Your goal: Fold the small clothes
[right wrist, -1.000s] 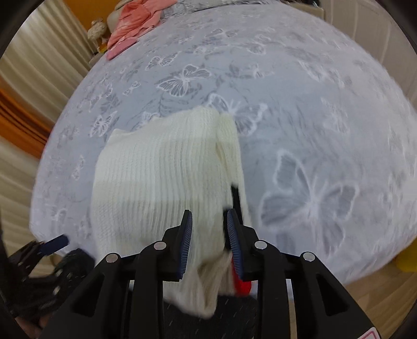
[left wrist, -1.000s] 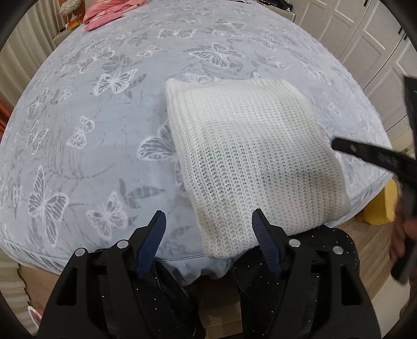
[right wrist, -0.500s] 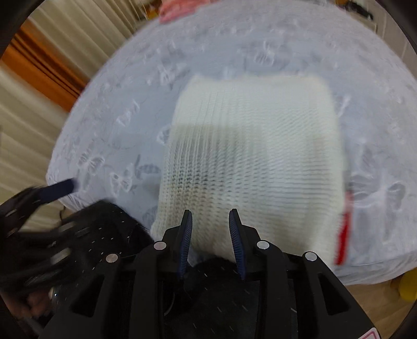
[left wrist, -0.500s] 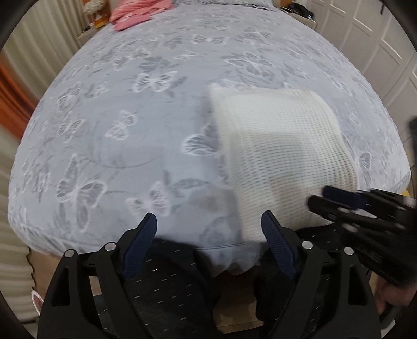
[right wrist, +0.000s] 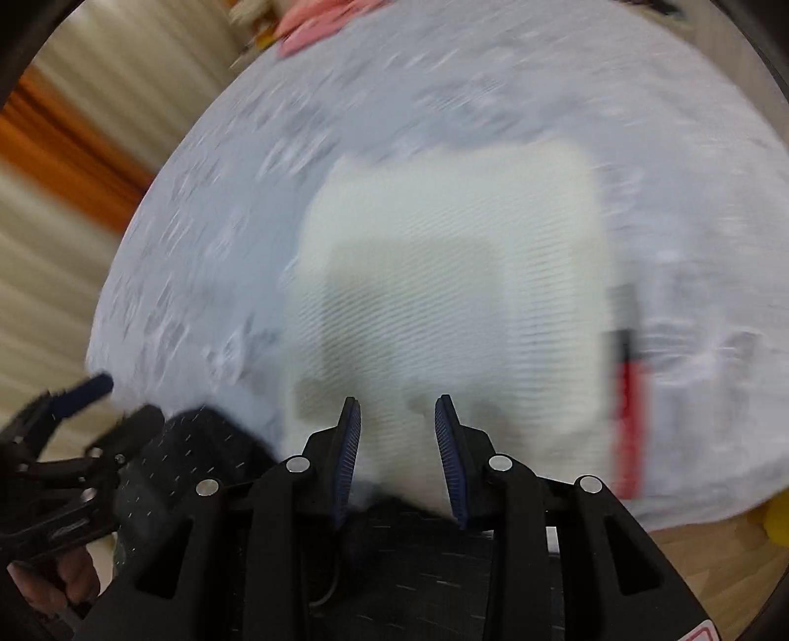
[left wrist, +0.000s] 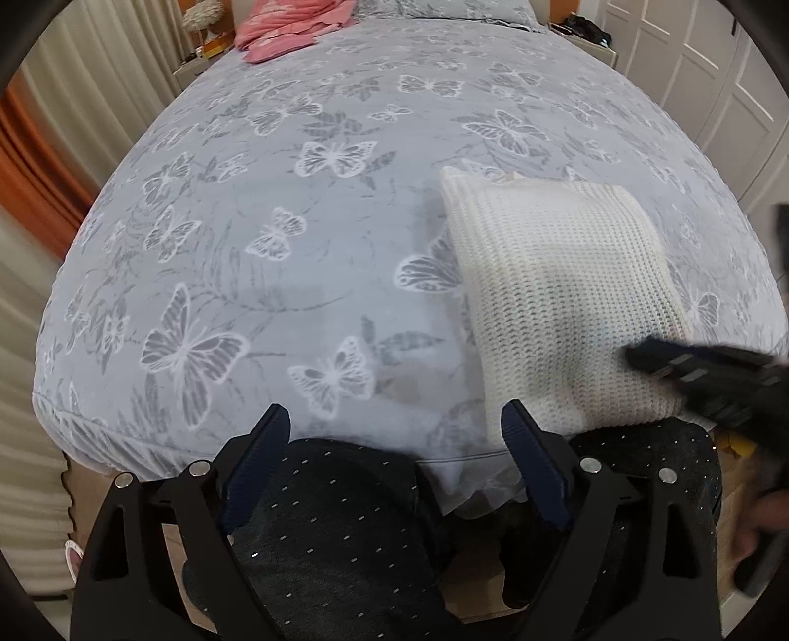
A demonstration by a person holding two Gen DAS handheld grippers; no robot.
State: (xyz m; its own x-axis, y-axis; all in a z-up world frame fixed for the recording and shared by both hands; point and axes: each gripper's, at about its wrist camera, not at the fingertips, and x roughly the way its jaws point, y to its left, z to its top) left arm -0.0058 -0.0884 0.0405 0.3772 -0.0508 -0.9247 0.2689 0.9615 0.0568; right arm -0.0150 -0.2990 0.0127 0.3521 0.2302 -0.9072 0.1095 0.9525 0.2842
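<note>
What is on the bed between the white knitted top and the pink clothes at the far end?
Nothing: in the left wrist view, only bare butterfly-print bedsheet stretches from the folded white knit to the pink clothes.

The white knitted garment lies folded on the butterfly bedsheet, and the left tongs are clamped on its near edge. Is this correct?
Not quite. The left tongs are not clamped on the garment: the left wrist view shows their jaws wide apart and opening, with nothing between them. The rest holds: the garment lies folded on the butterfly bedsheet.
</note>
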